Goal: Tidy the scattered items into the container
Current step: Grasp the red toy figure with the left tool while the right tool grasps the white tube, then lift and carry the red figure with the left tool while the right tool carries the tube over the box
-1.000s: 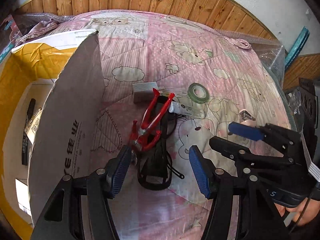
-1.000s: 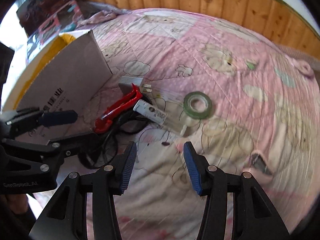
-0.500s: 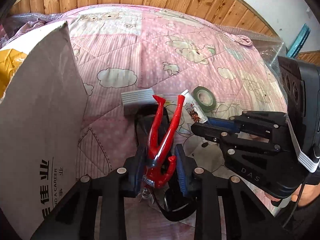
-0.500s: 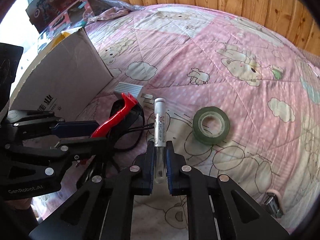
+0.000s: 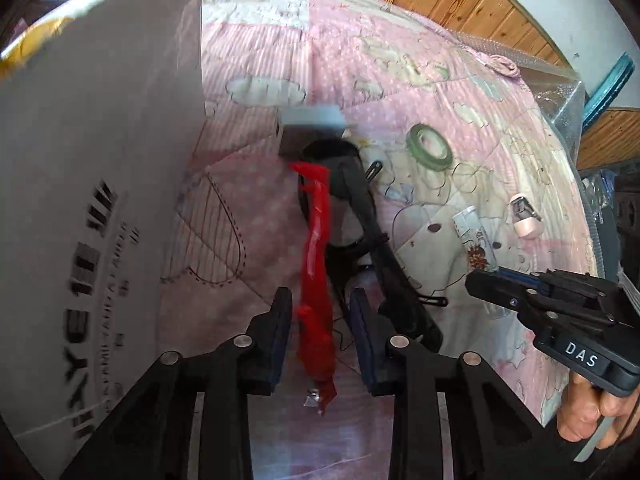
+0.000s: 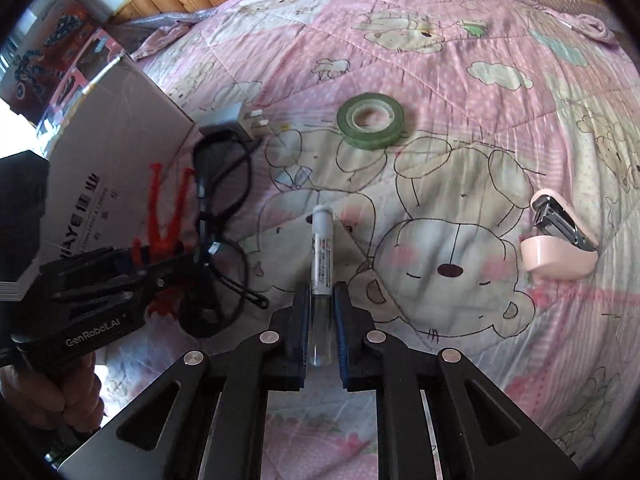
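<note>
Pink bed quilt [image 6: 460, 80] below: your left tool [image 5: 320, 332] clenches red pliers [image 5: 316, 240], right tool [image 6: 322, 320] clenches tube [image 6: 323, 252]; box [image 5: 100, 184] lies left, nearer left tool.

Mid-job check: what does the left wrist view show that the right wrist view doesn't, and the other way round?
Left wrist only: the red pliers seen lengthwise between its own fingers, and a teal object at the bed's edge.

Right wrist only: printed boxes behind the carton, and the charger's prongs.

Both: the carton, green tape, black cable, grey charger, pink stapler, the tube shut in the right gripper, and the quilt.
</note>
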`<action>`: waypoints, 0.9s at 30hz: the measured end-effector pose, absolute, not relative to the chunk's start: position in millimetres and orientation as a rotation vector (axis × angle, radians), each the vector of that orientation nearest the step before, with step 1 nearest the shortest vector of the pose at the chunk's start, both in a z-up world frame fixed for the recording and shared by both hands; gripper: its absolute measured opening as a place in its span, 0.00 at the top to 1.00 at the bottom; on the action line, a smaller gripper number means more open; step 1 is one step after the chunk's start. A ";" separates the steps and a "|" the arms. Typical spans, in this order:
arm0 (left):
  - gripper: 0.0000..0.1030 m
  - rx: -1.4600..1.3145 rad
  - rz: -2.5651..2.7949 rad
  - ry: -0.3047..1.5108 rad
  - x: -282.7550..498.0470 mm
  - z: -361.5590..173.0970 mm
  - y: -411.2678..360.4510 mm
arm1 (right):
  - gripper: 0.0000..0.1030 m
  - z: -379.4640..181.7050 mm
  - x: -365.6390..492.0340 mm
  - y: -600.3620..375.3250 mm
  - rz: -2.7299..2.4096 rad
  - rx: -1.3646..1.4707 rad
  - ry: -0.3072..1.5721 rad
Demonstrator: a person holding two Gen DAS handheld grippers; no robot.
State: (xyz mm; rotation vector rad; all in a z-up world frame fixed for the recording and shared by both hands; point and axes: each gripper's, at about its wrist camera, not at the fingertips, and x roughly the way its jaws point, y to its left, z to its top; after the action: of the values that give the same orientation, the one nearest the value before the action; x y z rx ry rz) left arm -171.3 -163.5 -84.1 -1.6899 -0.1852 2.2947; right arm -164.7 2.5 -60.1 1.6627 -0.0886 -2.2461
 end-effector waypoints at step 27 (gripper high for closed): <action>0.85 -1.548 2.370 -0.063 -93.6 -23.5 -144.7 | 0.89 -33.7 -102.1 20.2 -2.381 1.611 -0.293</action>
State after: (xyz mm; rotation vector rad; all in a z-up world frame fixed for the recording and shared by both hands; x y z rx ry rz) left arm -93.6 -144.7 -23.5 -1.5482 -0.0630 2.3696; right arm -102.1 20.2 -33.7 1.6109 -0.2935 -2.3810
